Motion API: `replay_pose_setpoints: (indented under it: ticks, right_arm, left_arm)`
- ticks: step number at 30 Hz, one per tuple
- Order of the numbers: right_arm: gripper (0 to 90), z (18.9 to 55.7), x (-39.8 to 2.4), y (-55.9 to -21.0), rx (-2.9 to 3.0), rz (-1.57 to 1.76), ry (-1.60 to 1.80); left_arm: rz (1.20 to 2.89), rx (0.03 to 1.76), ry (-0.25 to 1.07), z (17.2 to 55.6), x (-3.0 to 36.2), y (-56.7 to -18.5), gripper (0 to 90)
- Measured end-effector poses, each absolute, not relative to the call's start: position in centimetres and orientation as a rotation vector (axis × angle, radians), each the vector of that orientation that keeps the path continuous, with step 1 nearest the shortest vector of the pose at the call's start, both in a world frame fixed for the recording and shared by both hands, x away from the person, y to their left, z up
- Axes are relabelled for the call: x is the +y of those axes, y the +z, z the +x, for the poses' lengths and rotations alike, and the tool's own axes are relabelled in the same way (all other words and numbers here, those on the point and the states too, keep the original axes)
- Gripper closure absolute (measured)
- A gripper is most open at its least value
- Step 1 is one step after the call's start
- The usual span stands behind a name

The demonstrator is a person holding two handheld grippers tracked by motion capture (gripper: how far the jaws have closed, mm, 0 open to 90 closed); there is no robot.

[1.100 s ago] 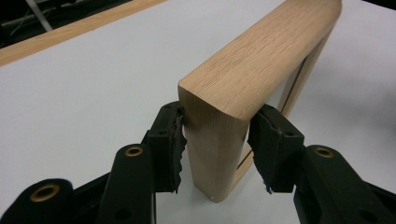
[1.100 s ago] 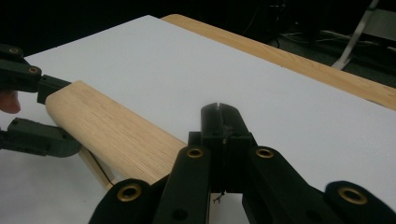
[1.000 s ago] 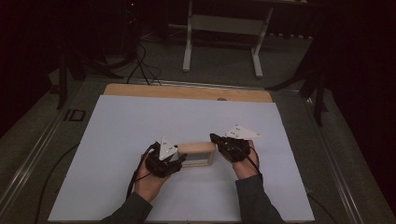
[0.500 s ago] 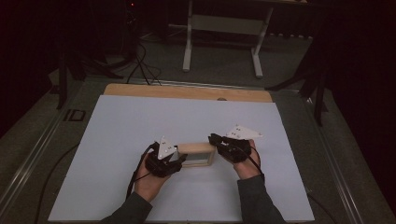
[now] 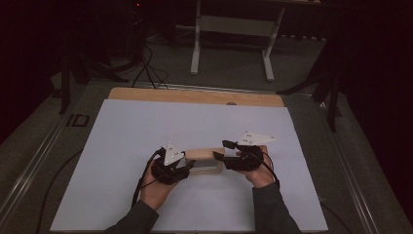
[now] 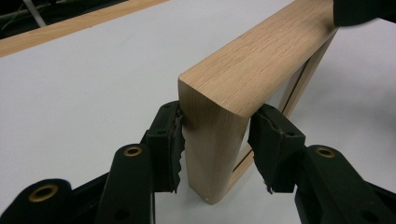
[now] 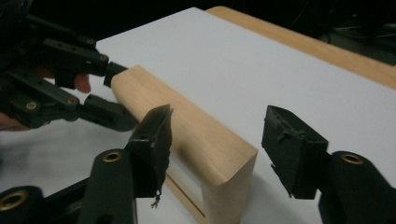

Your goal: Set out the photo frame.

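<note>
Nothing moved: left gripper point(image 6: 215, 149) clamps wooden frame point(image 6: 243, 88); right gripper point(image 7: 217, 144) gapes.

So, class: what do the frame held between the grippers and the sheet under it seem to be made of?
Wooden frame: looks like light, oak-like wood, visible grain, smooth rounded corners, matte finish. White sheet: matte and flat, perhaps paper or thin board; the look leaves it open.

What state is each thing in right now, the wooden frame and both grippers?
Frame: standing on edge on the white sheet, one gripper at each end.
Left gripper: shut on the frame's end post, pads touching both faces.
Right gripper: open, jaws astride the other end, far jaw clear of the wood.
</note>
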State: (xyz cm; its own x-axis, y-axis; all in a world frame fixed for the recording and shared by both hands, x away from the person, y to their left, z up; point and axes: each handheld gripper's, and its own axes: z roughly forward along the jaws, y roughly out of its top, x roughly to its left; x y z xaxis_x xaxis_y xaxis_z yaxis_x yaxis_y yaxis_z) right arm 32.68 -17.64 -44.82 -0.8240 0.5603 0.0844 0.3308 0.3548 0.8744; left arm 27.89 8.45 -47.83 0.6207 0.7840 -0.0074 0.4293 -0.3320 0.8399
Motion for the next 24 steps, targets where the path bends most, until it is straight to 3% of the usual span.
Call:
replay_pose_setpoints:
  ticks: [15, 24]
  right_arm:
    - [37.3, 33.2, -17.2, -46.6, 2.503, 0.769, 1.371]
    - [45.1, 33.4, -17.2, -47.4, 2.517, 0.778, 1.308]
  left_arm:
    - [1.963, 0.961, 0.504, 28.1, 8.6, -47.8, 55.6]
    - [1.963, 0.959, 0.497, 28.1, 8.7, -47.8, 56.0]
